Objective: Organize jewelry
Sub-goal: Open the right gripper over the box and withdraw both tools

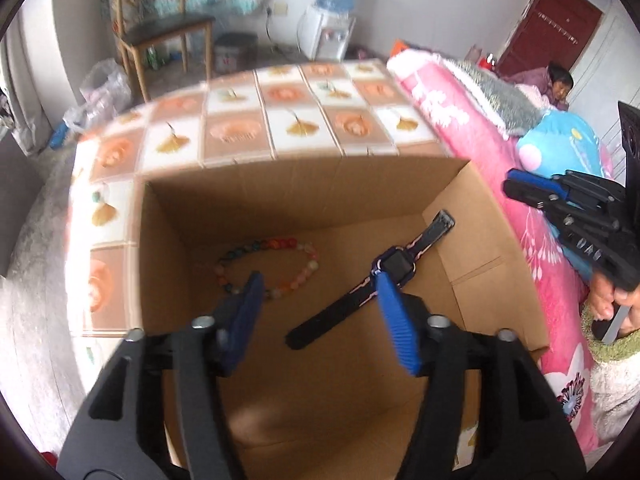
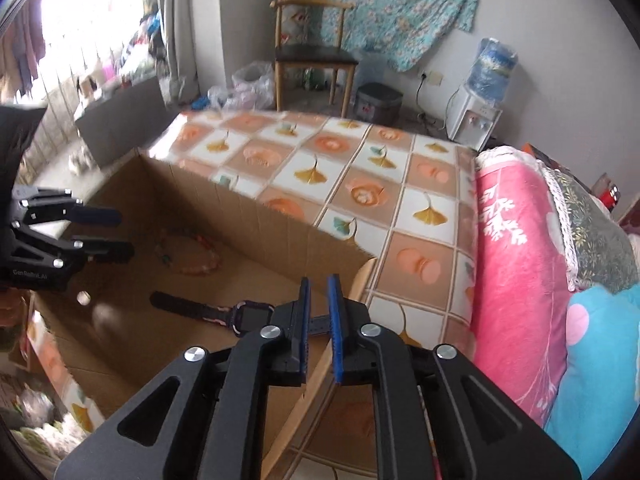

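Note:
An open cardboard box [image 1: 280, 192] [image 2: 260, 216] stands on the table. On its floor lie a multicoloured bead bracelet [image 1: 272, 268] [image 2: 188, 252] and a dark smartwatch [image 1: 396, 264] [image 2: 248, 314] with a purple-edged face and black strap. My left gripper [image 1: 320, 284] hangs over the box, open wide, with nothing between its blue pads; the watch lies below its right finger. My right gripper [image 2: 319, 280] is above the box's right end, its pads a narrow gap apart with nothing pinched; the watch strap shows below them. Each gripper appears in the other's view: right [image 1: 510, 186], left [image 2: 122, 234].
The box rests on a table with a tile-patterned cloth [image 1: 300, 120] [image 2: 360, 184]. Pink bedding [image 1: 460, 120] [image 2: 516, 260] borders the table on the right, with a person [image 1: 558, 80] lying at its far end. A chair [image 2: 312, 52] and water dispenser [image 2: 476, 116] stand behind.

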`<state>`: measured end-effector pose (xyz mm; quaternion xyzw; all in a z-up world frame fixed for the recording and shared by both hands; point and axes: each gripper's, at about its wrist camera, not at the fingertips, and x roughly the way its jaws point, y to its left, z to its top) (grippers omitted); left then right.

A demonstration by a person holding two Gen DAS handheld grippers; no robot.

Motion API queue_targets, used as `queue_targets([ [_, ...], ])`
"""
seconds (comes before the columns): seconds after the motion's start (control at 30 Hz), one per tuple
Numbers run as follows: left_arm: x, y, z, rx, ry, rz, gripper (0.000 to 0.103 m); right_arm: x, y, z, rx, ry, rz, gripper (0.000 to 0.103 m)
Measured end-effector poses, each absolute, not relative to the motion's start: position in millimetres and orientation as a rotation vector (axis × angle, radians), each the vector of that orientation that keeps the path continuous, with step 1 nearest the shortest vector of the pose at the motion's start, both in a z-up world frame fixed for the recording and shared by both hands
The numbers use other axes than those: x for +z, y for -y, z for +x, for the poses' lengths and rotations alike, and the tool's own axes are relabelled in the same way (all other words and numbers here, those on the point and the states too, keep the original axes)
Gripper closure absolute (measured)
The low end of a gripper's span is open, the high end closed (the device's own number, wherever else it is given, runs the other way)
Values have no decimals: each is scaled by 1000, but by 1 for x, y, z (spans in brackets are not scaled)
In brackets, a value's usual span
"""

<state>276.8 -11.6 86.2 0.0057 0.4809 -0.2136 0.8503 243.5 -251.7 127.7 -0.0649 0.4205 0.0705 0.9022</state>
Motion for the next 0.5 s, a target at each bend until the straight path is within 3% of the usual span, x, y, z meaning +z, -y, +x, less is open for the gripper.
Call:
queue_targets([
  [0.17,122,-18,235,-452,-886,-19,19,170,290,198,135,-721,58,66],
  [0.33,134,-51,194,-450,-841,-86,14,185,313,153,129,-653,202,64],
  [0.5,126,-84,157,-389,-814,-144,12,175,302,153,209,-728,259,64],
])
